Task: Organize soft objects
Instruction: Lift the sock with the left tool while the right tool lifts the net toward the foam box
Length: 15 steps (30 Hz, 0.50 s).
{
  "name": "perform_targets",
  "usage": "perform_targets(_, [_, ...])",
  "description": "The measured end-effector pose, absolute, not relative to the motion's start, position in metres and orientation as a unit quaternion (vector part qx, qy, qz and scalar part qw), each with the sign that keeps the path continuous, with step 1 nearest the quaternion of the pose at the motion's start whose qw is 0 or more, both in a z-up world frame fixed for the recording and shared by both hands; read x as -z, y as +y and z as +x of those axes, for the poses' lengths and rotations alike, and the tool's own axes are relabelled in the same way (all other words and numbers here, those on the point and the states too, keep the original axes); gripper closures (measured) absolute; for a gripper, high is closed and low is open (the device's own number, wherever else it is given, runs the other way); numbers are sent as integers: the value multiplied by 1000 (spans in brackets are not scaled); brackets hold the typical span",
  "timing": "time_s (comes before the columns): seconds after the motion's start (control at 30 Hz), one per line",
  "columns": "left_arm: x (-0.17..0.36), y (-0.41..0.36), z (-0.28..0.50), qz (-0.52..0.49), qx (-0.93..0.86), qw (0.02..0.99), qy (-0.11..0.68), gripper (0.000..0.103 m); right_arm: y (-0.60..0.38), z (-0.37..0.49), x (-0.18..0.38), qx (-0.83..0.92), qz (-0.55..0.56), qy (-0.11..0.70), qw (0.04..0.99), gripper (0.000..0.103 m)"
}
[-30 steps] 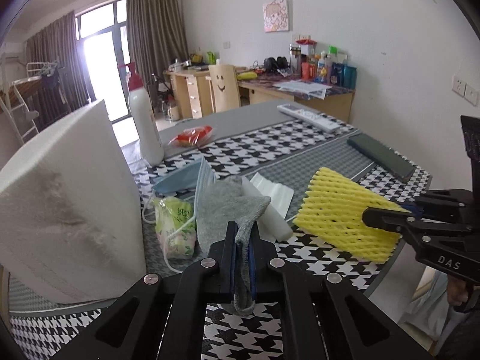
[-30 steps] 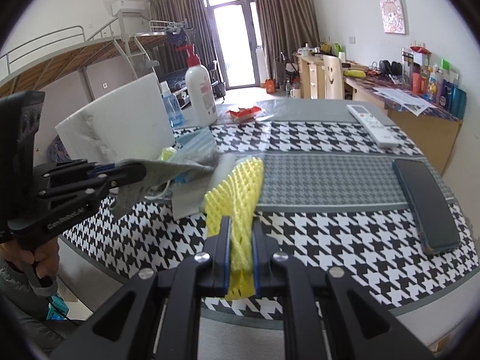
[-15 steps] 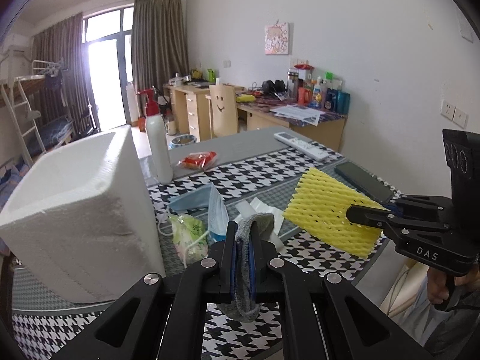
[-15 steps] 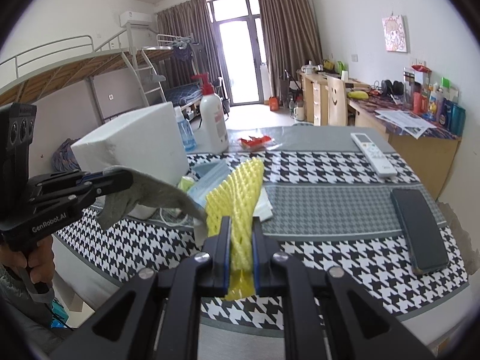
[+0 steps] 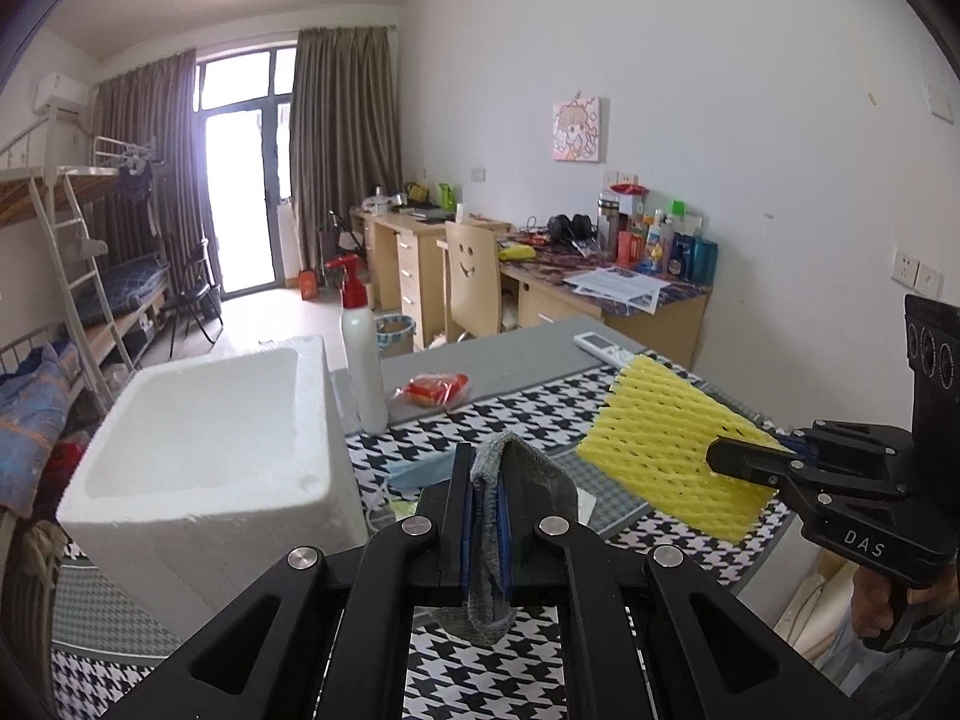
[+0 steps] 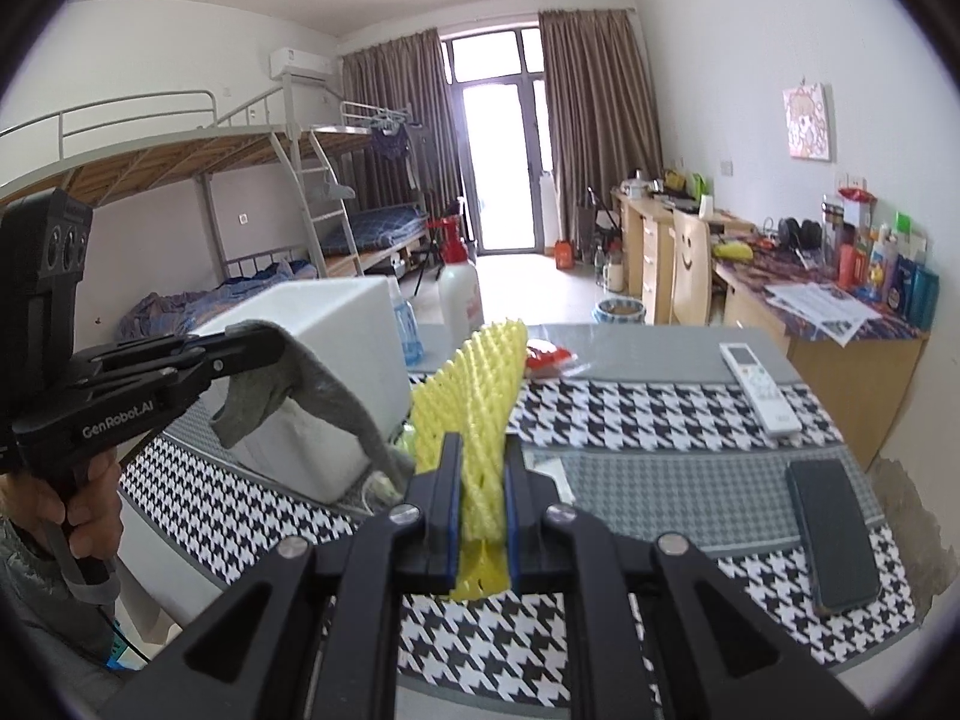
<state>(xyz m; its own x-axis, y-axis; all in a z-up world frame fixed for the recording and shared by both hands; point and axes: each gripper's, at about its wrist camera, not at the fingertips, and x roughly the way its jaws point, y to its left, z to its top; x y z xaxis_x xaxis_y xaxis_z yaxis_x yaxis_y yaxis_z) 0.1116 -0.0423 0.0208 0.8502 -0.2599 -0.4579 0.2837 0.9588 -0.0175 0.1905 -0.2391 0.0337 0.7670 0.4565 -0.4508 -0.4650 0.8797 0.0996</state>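
My left gripper (image 5: 485, 480) is shut on a grey cloth (image 5: 528, 474) and holds it up in the air, right of the open white foam box (image 5: 198, 450). In the right wrist view the cloth (image 6: 300, 384) hangs from that gripper (image 6: 264, 348) in front of the box (image 6: 336, 360). My right gripper (image 6: 483, 480) is shut on a yellow foam net sleeve (image 6: 474, 384), lifted above the table. The sleeve (image 5: 666, 444) and right gripper (image 5: 726, 456) also show in the left wrist view.
On the houndstooth table (image 6: 660, 414) lie a blue face mask (image 5: 414, 468), a white bottle with red pump (image 5: 360, 360), a red packet (image 5: 432, 387), a white remote (image 6: 759, 384) and a black phone (image 6: 834, 534). A desk and chair stand behind.
Both grippers rose well above the table with the grey cloth and the yellow sleeve. The box's open top has come into view below the left gripper.
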Motion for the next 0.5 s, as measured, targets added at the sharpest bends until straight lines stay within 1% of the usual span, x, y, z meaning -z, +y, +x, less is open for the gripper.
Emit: perform_targets(0.5, [-49, -23, 122, 6, 112, 973, 203, 96, -221, 198, -59, -245, -22, 205, 947, 89])
